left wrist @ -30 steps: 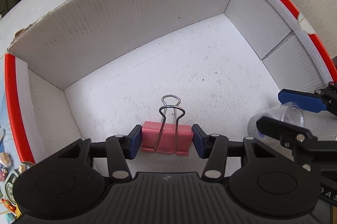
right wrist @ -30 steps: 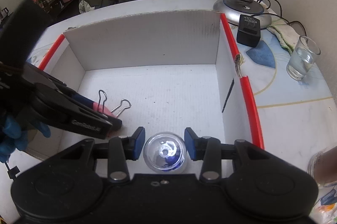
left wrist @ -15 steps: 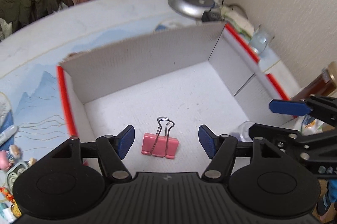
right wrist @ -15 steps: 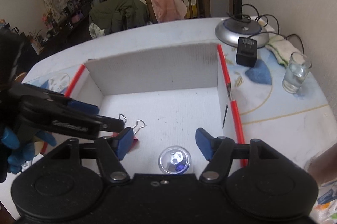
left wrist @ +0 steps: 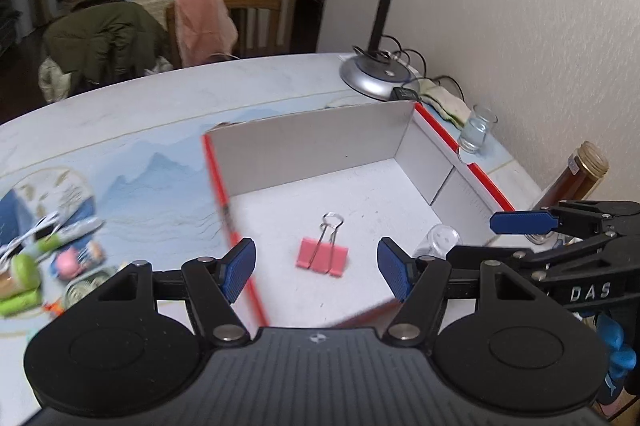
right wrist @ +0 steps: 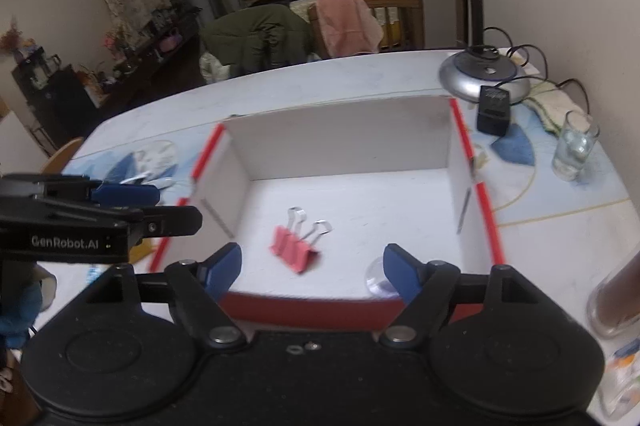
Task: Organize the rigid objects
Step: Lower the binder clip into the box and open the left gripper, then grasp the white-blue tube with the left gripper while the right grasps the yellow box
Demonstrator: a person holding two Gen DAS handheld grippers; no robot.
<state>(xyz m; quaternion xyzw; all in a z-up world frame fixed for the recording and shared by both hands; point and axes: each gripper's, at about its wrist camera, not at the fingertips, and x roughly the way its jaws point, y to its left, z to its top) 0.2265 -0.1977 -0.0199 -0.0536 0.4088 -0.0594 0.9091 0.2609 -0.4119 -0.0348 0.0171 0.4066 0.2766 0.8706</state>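
A pink binder clip [left wrist: 322,256] [right wrist: 296,245] lies on the floor of a white cardboard box [left wrist: 320,141] [right wrist: 340,129] with red edges. Near the box's near right corner lies a small clear plastic capsule [left wrist: 438,240] [right wrist: 376,276], half hidden behind a finger in the right wrist view. My left gripper [left wrist: 318,272] hangs above and in front of the clip, jaws opening with nothing between them. My right gripper [right wrist: 312,272] hovers over the box's near wall, jaws opening and empty. Each gripper shows in the other's view at the side.
A desk lamp [left wrist: 376,77] and black adapter [right wrist: 493,109] stand behind the box. A glass of water [right wrist: 574,149] and a brown jar [left wrist: 576,177] sit to the right. Small toys and tubes [left wrist: 48,258] lie on the table left of the box. Chairs stand beyond the table.
Both grippers let go, widened their jaws and rose back away from the box. The clip and the capsule stayed on the box floor.
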